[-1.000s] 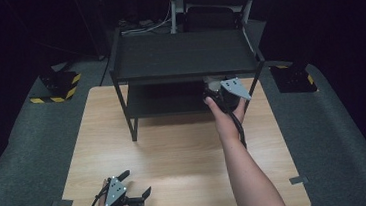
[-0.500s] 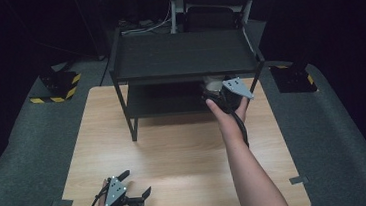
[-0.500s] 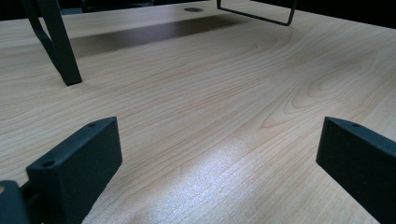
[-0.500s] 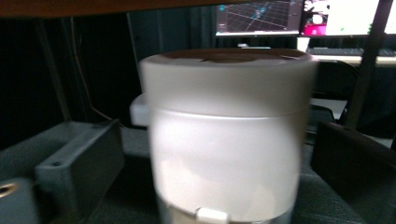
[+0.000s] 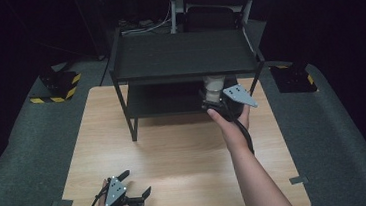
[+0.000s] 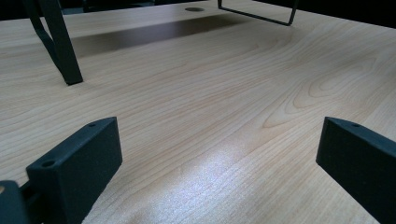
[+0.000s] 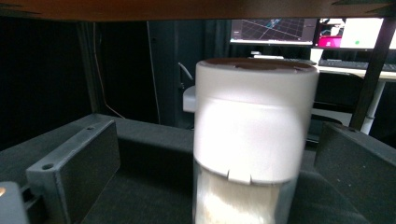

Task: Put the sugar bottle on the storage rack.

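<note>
Fingers of the right gripper (image 5: 216,96) sit just right of centre in the high view, reaching under the top of the black shelf rack (image 5: 184,57), with a white-lidded jar (image 5: 214,86) showing just past them on the lower shelf. The jaws have just been opening, and the jar stands between them. Lower left in that view, the left gripper (image 5: 134,187) rests on the wooden surface (image 5: 175,154) with its fingers spread and nothing between them.

From the left gripper view, the two black fingers (image 6: 79,158) rise from the bottom corners, wide apart over bare wood grain; a rack leg (image 6: 60,46) stands at upper left.

From the right gripper view, the jar (image 7: 254,126) fills the middle, upright on the dark shelf, with whitish contents visible below its lid. Either finger (image 7: 77,163) stands clear of its sides, so the pads are not pressing on it.

My reading is that the jar has been set on the lower shelf and let go. The next move calls for drawing the right gripper straight back toward the person, keeping level so neither finger clips the jar or the shelf above.
</note>
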